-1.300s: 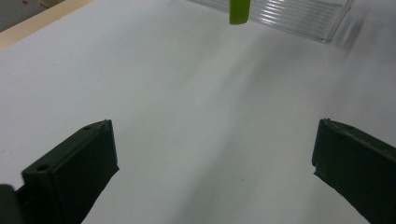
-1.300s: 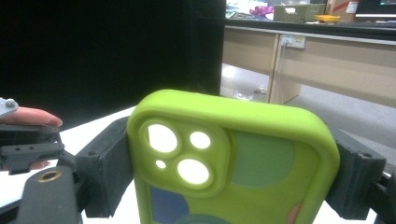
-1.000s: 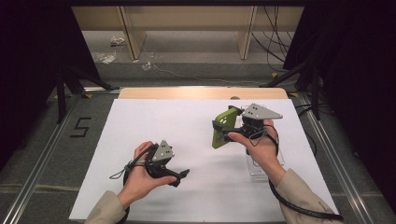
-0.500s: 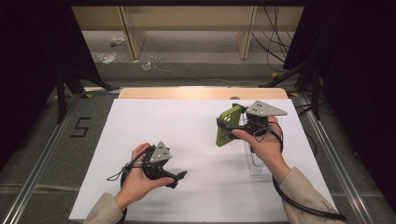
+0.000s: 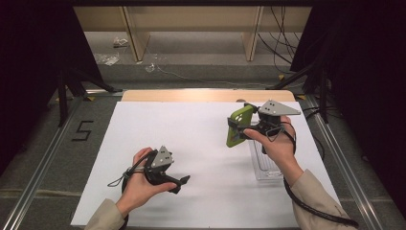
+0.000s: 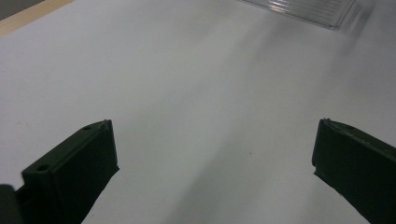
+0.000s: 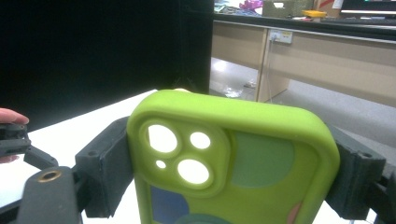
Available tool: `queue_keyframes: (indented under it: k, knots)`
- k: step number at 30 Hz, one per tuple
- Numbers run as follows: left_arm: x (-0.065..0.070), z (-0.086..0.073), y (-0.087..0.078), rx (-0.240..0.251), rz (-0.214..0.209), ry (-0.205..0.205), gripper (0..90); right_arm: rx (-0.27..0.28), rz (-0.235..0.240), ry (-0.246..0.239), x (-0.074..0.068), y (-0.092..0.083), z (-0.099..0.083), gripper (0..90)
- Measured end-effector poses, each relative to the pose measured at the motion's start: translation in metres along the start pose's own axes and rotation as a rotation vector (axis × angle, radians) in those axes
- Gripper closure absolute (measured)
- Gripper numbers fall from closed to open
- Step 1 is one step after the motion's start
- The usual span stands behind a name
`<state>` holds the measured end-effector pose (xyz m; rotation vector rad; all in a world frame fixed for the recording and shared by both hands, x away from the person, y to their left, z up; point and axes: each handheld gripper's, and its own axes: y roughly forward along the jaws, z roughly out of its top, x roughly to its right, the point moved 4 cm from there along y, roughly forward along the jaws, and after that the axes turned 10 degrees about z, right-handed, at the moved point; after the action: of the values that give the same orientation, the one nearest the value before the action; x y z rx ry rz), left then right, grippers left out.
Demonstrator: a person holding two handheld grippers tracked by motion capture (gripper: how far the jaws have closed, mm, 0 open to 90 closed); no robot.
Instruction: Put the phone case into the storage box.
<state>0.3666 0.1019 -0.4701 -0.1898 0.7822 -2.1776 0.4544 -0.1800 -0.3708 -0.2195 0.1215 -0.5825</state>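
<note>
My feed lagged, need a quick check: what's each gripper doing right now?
Left gripper: jaws open, nothing between them, low over the white table.
Right gripper: jaws closed on the green phone case, held up off the table.

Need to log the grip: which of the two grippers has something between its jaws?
The right gripper: its jaws clamp the sides of a green phone case. The left gripper stands open over the bare white table.

Open white mat [image 5: 201, 143]; clear tray [image 5: 264, 165] rightward.

Green phone case [image 7: 233, 158], upright, clamped between jaws
</note>
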Motion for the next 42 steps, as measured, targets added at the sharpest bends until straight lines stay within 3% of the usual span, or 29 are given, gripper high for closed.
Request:
queue_keyframes:
  k: [33, 42]
  knots:
    - [-0.005, -0.009, -0.004, -0.005, 0.011, -0.015, 0.0, 0.013, -0.062, 0.012, 0.026, -0.022, 0.008, 17.4]
    - [-0.006, -0.01, -0.005, -0.004, 0.012, -0.019, 0.0, 0.02, -0.099, 0.02, 0.037, -0.031, 0.009, 17.4]
